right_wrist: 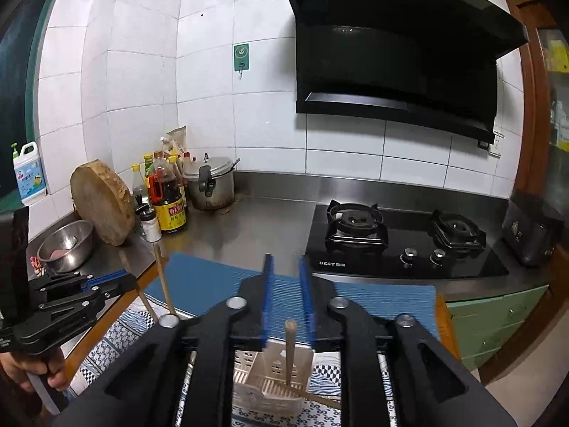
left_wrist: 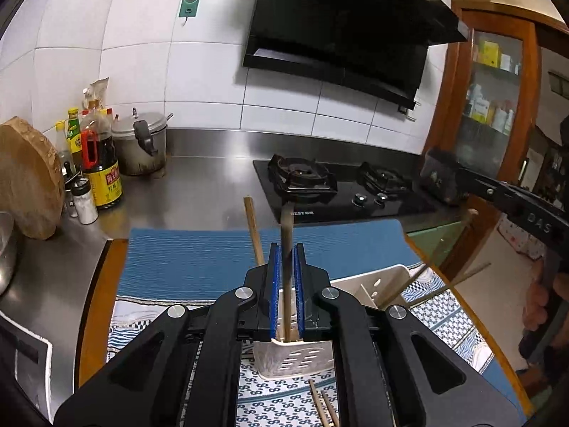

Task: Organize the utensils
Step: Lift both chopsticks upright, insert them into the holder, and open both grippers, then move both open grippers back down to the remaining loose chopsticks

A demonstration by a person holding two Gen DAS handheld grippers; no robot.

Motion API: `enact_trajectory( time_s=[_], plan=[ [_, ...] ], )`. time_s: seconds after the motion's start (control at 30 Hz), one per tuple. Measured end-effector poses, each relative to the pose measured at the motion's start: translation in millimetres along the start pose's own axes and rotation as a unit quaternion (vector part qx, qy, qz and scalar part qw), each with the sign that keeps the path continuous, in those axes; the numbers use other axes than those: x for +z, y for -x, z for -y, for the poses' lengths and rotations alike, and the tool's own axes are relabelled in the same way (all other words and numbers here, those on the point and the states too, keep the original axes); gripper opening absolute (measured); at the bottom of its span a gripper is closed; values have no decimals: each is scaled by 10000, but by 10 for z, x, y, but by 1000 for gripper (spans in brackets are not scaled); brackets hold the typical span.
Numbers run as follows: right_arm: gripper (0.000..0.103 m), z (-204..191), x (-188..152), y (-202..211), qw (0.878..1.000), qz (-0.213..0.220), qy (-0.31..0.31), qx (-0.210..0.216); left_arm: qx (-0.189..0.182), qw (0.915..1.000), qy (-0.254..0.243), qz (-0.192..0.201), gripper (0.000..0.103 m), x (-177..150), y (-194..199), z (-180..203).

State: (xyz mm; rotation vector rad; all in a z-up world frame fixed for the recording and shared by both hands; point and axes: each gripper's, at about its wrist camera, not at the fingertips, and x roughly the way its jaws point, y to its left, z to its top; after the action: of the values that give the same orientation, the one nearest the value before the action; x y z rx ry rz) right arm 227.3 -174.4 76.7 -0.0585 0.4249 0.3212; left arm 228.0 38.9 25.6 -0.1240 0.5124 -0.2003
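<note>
The steel bench [left_wrist: 213, 185] runs under a black range hood [right_wrist: 391, 64], with a gas stove [right_wrist: 402, 245] set into it. A blue mat [left_wrist: 199, 259] and a patterned cloth [left_wrist: 448, 320] lie at its near edge. At the back left stand a round wooden chopping block [right_wrist: 101, 201], a lidded pot [right_wrist: 211, 185] and a soy sauce bottle [right_wrist: 169, 197].

On the cloth stands a white slotted holder [left_wrist: 298, 359] with chopsticks leaning out of it.

The left gripper [left_wrist: 287, 249] hangs just above the holder, its blue pads nearly pressed together and pinching one chopstick [left_wrist: 286, 274] that stands upright, its lower end going down into the holder. A second chopstick [left_wrist: 253, 229] leans just left of the gripper. Two more lie on the cloth [left_wrist: 320, 407] in front of the holder.

The right gripper [right_wrist: 287, 261] is spread wide over the holder [right_wrist: 270, 380] and holds nothing; a chopstick [right_wrist: 290, 352] stands in the holder below its pads, apart from both.
</note>
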Motion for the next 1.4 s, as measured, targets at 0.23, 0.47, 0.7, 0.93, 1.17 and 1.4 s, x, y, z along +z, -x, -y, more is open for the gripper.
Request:
enact_trajectory(
  time_s=[0.23,0.47,0.7,0.93,1.17,1.4],
  plan=[
    [32,21,-94,392,9999,137,16,0,9,10000,-23,12,9,-9,122,23],
    [38,-12,-513,795,9998,-82,-151,104,72,9999,-72,73,28,-191,448,75],
    [38,-123,-1223,1004,9979,-613,-215,26,117,9998,-57,-132,35,-602,705,99],
    [35,-229,-1883,1031,9907,-1261,-503,56,244,9984,-32,-507,42,-1088,834,103],
    [24,-373,-2492,964,9754,-1970,-976,143,358,9964,64,-767,51,-1411,860,106],
    [15,-454,-2860,832,9592,-2434,-1420,228,413,9939,115,-1017,52,-1645,833,109]
  ],
)
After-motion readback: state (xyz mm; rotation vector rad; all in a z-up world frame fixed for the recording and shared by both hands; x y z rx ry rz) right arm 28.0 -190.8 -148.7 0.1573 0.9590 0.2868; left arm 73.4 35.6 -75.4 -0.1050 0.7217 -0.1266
